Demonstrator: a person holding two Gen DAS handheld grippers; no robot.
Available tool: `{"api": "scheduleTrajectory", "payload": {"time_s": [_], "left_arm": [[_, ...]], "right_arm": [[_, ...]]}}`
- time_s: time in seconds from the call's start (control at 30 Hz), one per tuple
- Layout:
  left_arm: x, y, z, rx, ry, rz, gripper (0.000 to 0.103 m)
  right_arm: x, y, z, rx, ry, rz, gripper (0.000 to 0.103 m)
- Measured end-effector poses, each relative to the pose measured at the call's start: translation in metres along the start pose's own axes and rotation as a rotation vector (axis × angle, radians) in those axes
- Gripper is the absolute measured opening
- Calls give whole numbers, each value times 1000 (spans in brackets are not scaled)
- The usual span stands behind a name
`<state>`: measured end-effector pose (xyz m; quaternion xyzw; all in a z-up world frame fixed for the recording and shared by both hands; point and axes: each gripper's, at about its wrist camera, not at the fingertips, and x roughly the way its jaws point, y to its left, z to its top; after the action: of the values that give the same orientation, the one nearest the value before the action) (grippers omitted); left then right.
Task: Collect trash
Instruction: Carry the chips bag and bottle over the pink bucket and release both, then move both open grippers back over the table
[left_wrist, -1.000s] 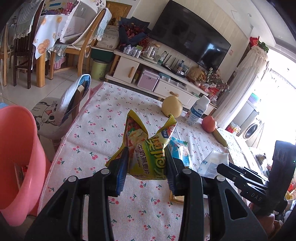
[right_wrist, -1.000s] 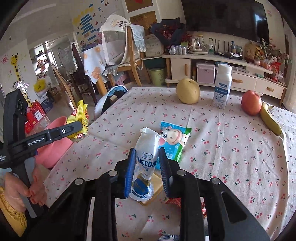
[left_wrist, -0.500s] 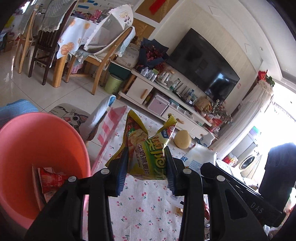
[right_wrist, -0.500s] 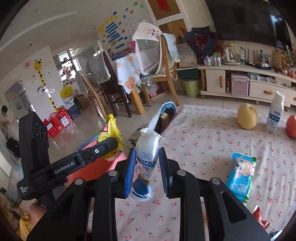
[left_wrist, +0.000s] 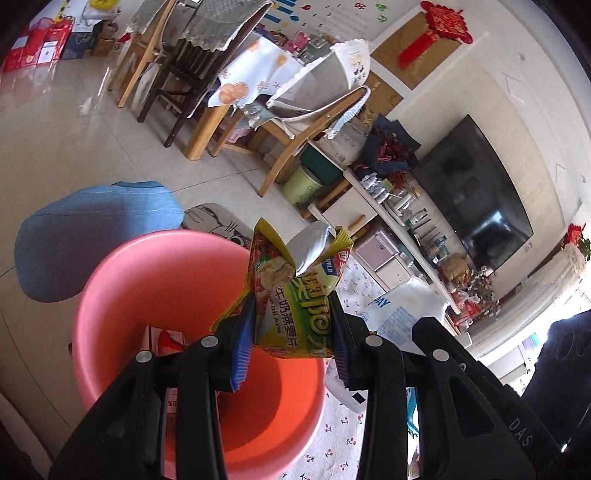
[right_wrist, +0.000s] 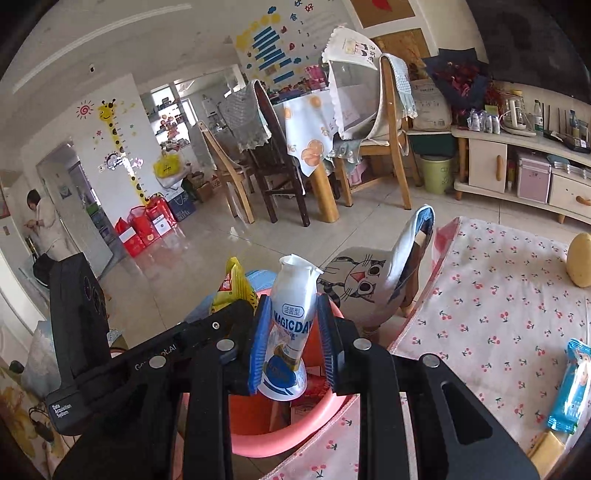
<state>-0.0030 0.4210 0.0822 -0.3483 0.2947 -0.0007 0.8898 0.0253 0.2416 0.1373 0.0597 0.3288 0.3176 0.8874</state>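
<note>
My left gripper (left_wrist: 291, 325) is shut on a yellow-green snack bag (left_wrist: 295, 295) and holds it above the pink bin (left_wrist: 155, 280), which has wrappers at its bottom. My right gripper (right_wrist: 291, 332) is shut on a white MAGICDAY pouch (right_wrist: 291, 317) and holds it over the same pink bin (right_wrist: 280, 443), close beside the left gripper. The pouch also shows in the left wrist view (left_wrist: 399, 314), right of the snack bag. The snack bag also shows in the right wrist view (right_wrist: 232, 284), above the left gripper's body.
The table with a cherry-print cloth (right_wrist: 498, 302) lies to the right with a blue wrapper (right_wrist: 569, 384), a tan item (right_wrist: 546, 448) and a yellow pear (right_wrist: 580, 264). A cat-print chair (right_wrist: 373, 280) stands beside the bin. A blue cushion (left_wrist: 96, 229) lies beyond the bin.
Both grippers swung left from over the table to above the pink bin, still holding the snack bag and the pouch. The bin now fills the lower part of both views.
</note>
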Motion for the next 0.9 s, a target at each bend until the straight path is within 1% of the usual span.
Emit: {"api": "scheduleTrajectory", "payload": {"time_s": [0.07, 0.17, 0.2, 0.23, 0.27, 0.3, 0.37, 0.43, 0.47, 0.6, 0.7, 0.77, 0.83, 0.9], "left_arm": [[4, 8, 3, -29, 21, 16, 39], [13, 15, 7, -54, 51, 66, 42], [15, 16, 7, -58, 49, 73, 44], [15, 18, 6, -55, 40, 85, 52], [15, 17, 6, -46, 20, 106, 61], [13, 16, 4, -38, 1, 122, 64], [8, 14, 3, -19, -49, 140, 73], [4, 9, 3, 7, -101, 152, 79], [3, 6, 1, 24, -119, 152, 80], [1, -10, -2, 100, -169, 137, 85], [1, -23, -8, 143, -196, 116, 89], [2, -32, -13, 173, -185, 93, 90], [4, -40, -17, 203, -152, 79, 90], [7, -47, -21, 228, -114, 88, 90]], "right_arm": [[12, 1, -6, 3, 25, -6, 27], [28, -1, -19, 2, 81, -21, 29], [30, -3, -23, 7, 92, -21, 30], [32, -4, -28, 8, 102, -26, 30], [31, -6, -31, 8, 101, -45, 39], [27, -9, -34, 12, 97, -68, 55], [14, -14, -40, 11, 74, -76, 67], [0, -16, -44, -7, 52, -123, 76], [-7, -16, -45, -19, 42, -148, 84], [-36, -21, -54, -52, 10, -187, 89], [-55, -27, -61, -63, -9, -208, 89], [-69, -32, -67, -72, -38, -244, 91], [-82, -36, -71, -93, -70, -292, 94], [-93, -40, -76, -114, -87, -334, 96]]}}
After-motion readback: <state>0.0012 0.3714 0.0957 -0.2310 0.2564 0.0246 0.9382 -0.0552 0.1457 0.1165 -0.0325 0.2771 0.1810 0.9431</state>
